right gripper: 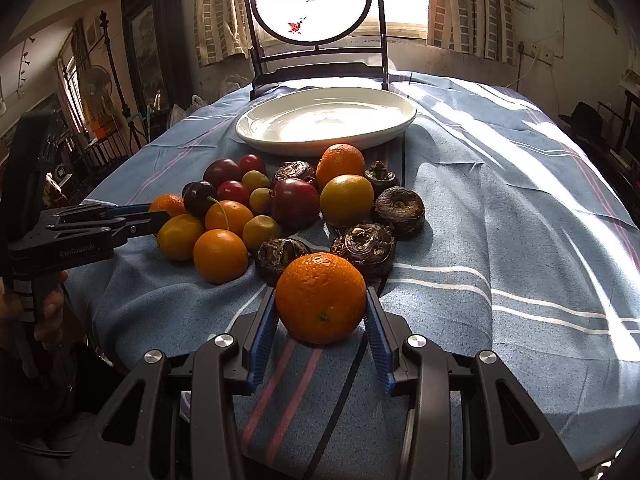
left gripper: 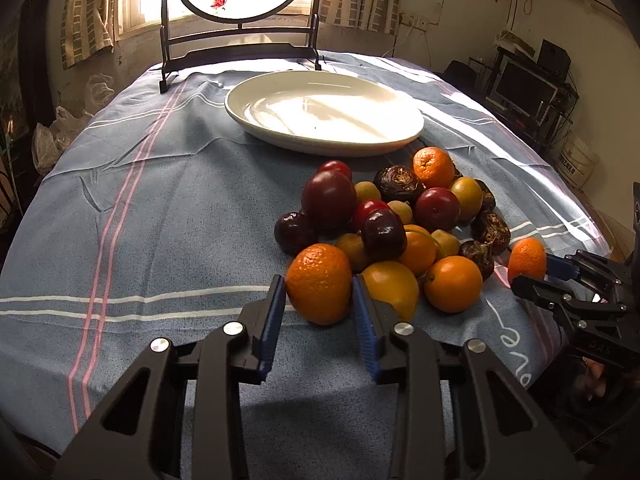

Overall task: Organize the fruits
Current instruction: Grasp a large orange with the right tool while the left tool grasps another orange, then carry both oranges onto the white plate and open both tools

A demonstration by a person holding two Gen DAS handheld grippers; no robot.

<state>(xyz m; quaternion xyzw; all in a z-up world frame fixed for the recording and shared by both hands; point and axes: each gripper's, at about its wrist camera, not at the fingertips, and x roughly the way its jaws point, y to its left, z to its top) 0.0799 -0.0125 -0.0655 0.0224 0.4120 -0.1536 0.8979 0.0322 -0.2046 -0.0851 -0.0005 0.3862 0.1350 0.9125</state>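
Two grippers: mine, each pinching fruit
Left gripper (left gripper: pixel 319 285): fingers clamp an orange (left gripper: pixel 318 283)
Right gripper (right gripper: pixel 321 304): fingers clamp another orange (right gripper: pixel 321 297)
Plate (left gripper: pixel 256 118): behind the pile

Both low over the table — left hand-held gripper (left gripper: pixel 319 286) and right hand-held gripper (right gripper: pixel 321 303) clamped.

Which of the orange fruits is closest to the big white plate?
The round orange mandarin at the far end of the fruit pile, right below the white plate's rim. The other orange fruits lie nearer the grippers.
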